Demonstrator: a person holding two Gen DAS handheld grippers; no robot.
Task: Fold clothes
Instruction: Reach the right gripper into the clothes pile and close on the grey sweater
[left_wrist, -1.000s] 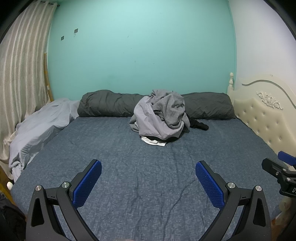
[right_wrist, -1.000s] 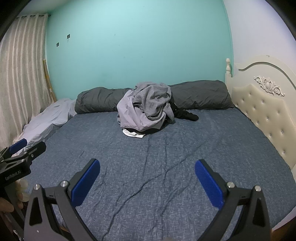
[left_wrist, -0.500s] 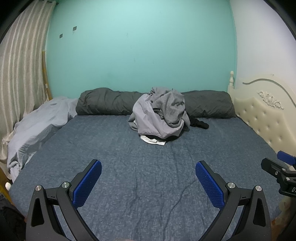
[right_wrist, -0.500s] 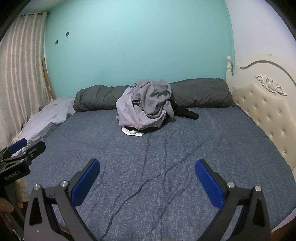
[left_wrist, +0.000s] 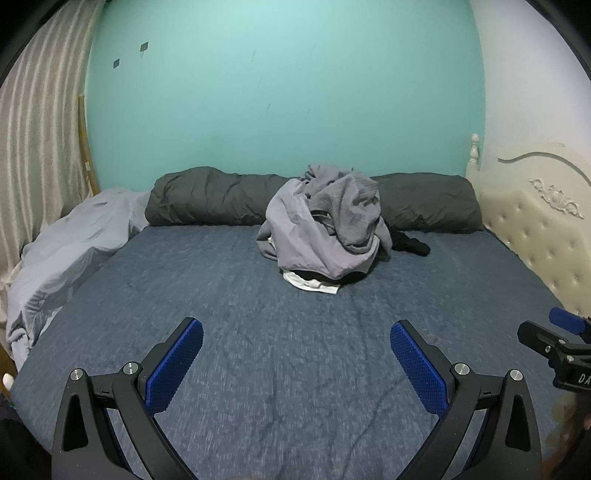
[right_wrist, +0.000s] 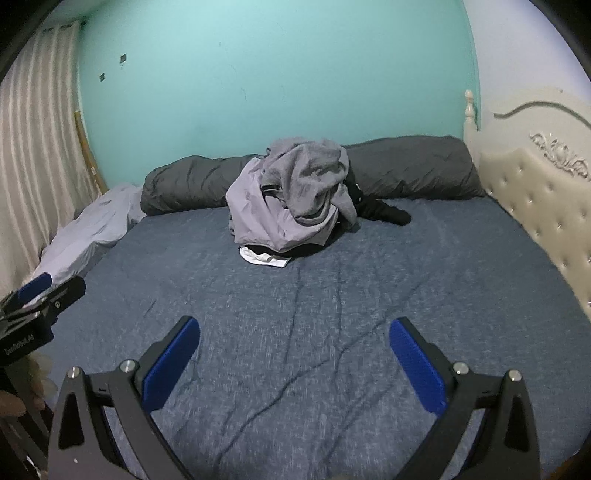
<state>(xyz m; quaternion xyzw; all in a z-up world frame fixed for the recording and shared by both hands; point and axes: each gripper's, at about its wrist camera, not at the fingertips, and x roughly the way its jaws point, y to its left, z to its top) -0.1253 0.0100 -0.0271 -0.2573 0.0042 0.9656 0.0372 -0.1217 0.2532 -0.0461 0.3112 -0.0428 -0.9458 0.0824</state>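
Both grippers I held, left gripper (left_wrist: 296, 339) and right gripper (right_wrist: 294, 338), had their jaws spread wide and empty over the near part of the blue bed (left_wrist: 229, 295), while the clothes pile (left_wrist: 325, 225) sat far off against the dark rolled duvet (left_wrist: 207, 201).

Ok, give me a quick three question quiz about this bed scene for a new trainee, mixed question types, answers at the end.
1. True or false: the left gripper is shut on a garment.
2. Multiple choice: the crumpled grey pile of clothes lies A) against the long dark grey rolled duvet, B) beside the cream tufted headboard, C) on the pale grey sheet.
3. Fill in: a ____ garment peeks out under the pile's near edge.

Key: 1 false, both it and the right gripper are open above the blue bedspread; 2 A; 3 white.
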